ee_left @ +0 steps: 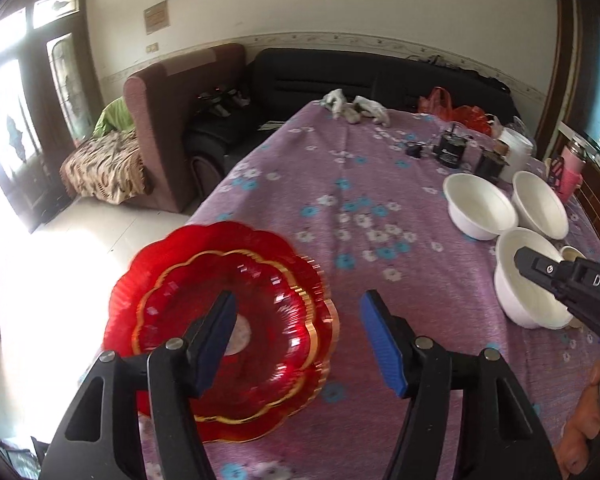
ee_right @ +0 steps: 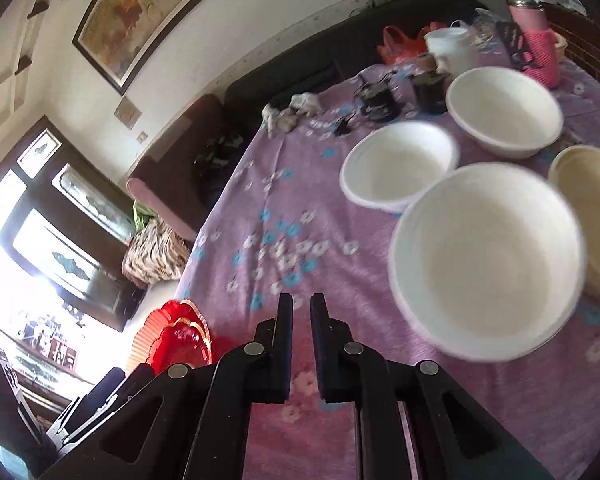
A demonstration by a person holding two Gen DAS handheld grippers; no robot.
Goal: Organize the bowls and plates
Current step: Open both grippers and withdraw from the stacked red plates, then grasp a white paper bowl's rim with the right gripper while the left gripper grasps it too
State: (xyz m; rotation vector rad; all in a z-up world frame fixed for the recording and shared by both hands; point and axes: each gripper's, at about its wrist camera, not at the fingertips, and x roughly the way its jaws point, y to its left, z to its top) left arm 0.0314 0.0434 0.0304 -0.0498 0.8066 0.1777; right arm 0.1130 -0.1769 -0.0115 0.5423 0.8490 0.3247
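Note:
A stack of red scalloped plates (ee_left: 220,320) with gold rims lies at the near left corner of the purple floral tablecloth (ee_left: 340,184). My left gripper (ee_left: 300,300) hangs open just above the cloth; its left finger overlaps the plates in view and nothing sits between the blue pads (ee_left: 380,340). Three white bowls (ee_left: 480,208) (ee_left: 540,204) (ee_left: 528,304) stand at the right. My right gripper (ee_right: 302,300) is shut and empty, with the nearest white bowl (ee_right: 488,260) to its right. From the left wrist view its tip (ee_left: 524,260) crosses that bowl's rim. The red plates (ee_right: 180,340) show at its lower left.
A beige bowl (ee_right: 592,208) sits beside the near white bowl. Black devices (ee_left: 452,148), a white container (ee_left: 516,144), a pink flask (ee_right: 536,40), red bags (ee_left: 460,112) and crumpled rags (ee_left: 356,108) crowd the far end. A sofa (ee_left: 340,72) and an armchair (ee_left: 156,120) stand beyond the table's left edge.

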